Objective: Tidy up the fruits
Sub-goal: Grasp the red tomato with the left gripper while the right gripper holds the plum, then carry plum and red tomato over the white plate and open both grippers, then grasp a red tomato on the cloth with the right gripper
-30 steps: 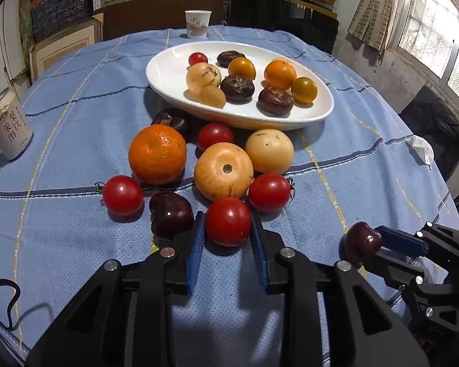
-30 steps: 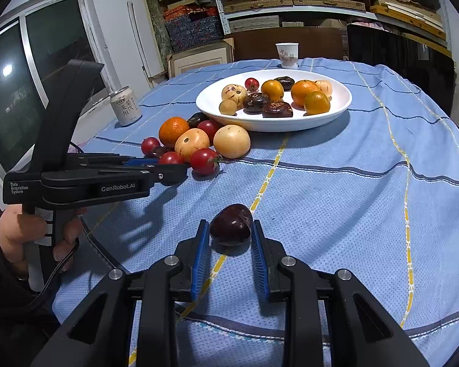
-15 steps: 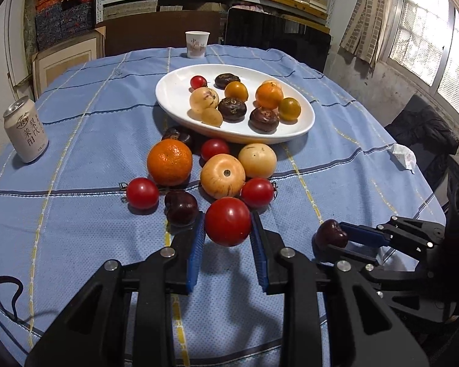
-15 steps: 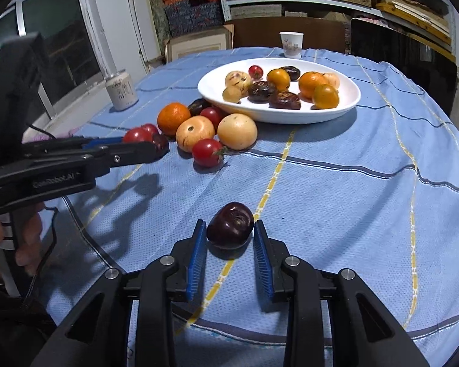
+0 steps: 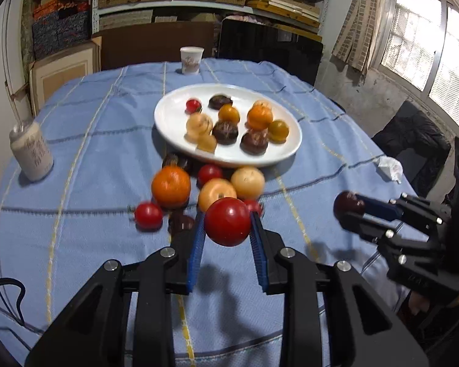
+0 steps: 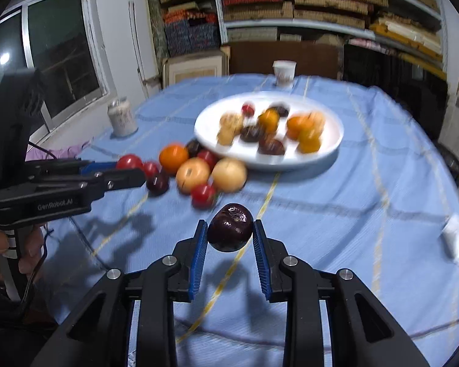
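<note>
My left gripper (image 5: pixel 227 215) is shut on a red tomato (image 5: pixel 227 223) and holds it above the blue tablecloth. In the right wrist view, the right gripper (image 6: pixel 229 224) pinches a dark purple plum (image 6: pixel 230 227) in the air, its jaws closing on it. Each gripper also shows in the other view: the right gripper (image 5: pixel 351 211) at the right, the left gripper (image 6: pixel 131 169) at the left. A white plate (image 5: pixel 174 116) with several fruits lies beyond. Loose fruit sits in front of it: an orange (image 5: pixel 170 186), two pale round fruits, small tomatoes and dark plums.
A drink can (image 5: pixel 31 153) stands at the left of the table and a paper cup (image 5: pixel 192 60) at the far edge. A crumpled tissue (image 5: pixel 388 166) lies at the right edge. Shelves, boxes and a dark chair (image 5: pixel 413 140) surround the table.
Both grippers have risen from the cloth, the left with the red tomato and the right with the dark plum. The table and plate now look farther away.
</note>
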{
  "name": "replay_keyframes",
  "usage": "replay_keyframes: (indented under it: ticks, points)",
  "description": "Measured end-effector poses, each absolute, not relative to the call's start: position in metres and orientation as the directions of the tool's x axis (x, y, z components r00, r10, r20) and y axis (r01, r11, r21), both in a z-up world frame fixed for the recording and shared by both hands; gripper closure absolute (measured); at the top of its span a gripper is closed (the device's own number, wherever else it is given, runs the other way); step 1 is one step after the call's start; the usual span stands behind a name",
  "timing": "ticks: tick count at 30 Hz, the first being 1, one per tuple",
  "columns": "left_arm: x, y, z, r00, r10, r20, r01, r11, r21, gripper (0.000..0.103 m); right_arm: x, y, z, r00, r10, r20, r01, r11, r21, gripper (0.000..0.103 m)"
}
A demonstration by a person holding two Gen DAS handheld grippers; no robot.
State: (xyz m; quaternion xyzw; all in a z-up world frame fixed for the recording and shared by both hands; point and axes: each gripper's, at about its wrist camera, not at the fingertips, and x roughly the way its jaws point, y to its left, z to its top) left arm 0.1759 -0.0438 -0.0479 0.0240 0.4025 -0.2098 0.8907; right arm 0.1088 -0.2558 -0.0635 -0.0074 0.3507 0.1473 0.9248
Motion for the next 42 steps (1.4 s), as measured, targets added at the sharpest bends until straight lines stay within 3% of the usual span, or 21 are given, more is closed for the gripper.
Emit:
replay_keyframes:
  ticks: [8,21,22,24,26,30,34,35,42]
  points:
    - [0.254,-0.076,-0.005,0.610,-0.346,-0.713,0.393,0.913,-0.107,0.075,0.194,-0.285,-0.004,0.760,0.258,-0.597,-0.288,0.956,0.045,0.073]
    - [0.389,-0.090,-0.067,0.517,-0.289,-0.806,0.245,0.952,-0.185,0.074,0.322,-0.256,-0.056,0.662,0.280,-0.695,-0.331,0.941,0.064,0.071]
    - [0.392,-0.086,-0.070,0.515,-0.288,-0.807,0.233,0.954,-0.191,0.072,0.323,-0.256,-0.057,0.664,0.280,-0.693,-0.331,0.941,0.062,0.069]
    - [0.392,-0.081,-0.069,0.527,-0.288,-0.800,0.223,0.955,-0.197,0.056,0.319,-0.257,-0.056,0.677,0.286,-0.678,-0.333,0.941,0.063,0.061]
    - [0.387,-0.075,-0.063,0.552,-0.287,-0.783,0.210,0.956,-0.203,0.032,0.310,-0.259,-0.052,0.693,0.284,-0.662,-0.332,0.942,0.056,0.057]
    - [0.365,-0.060,-0.041,0.572,-0.330,-0.750,0.213,0.944,-0.253,0.031,0.289,-0.264,-0.040,0.709,0.285,-0.645,-0.321,0.945,0.064,0.058]
    - [0.318,-0.045,-0.027,0.587,-0.352,-0.729,0.252,0.935,-0.249,0.022,0.234,-0.256,-0.030,0.699,0.310,-0.644,-0.367,0.929,0.049,0.058]
    - [0.300,-0.040,-0.026,0.591,-0.348,-0.727,0.264,0.936,-0.233,0.015,0.219,-0.252,-0.032,0.694,0.311,-0.650,-0.380,0.924,0.037,0.058]
    - [0.216,-0.012,-0.053,0.598,-0.297,-0.745,0.278,0.948,-0.154,0.012,0.140,-0.204,-0.085,0.619,0.303,-0.725,-0.461,0.887,-0.023,0.058]
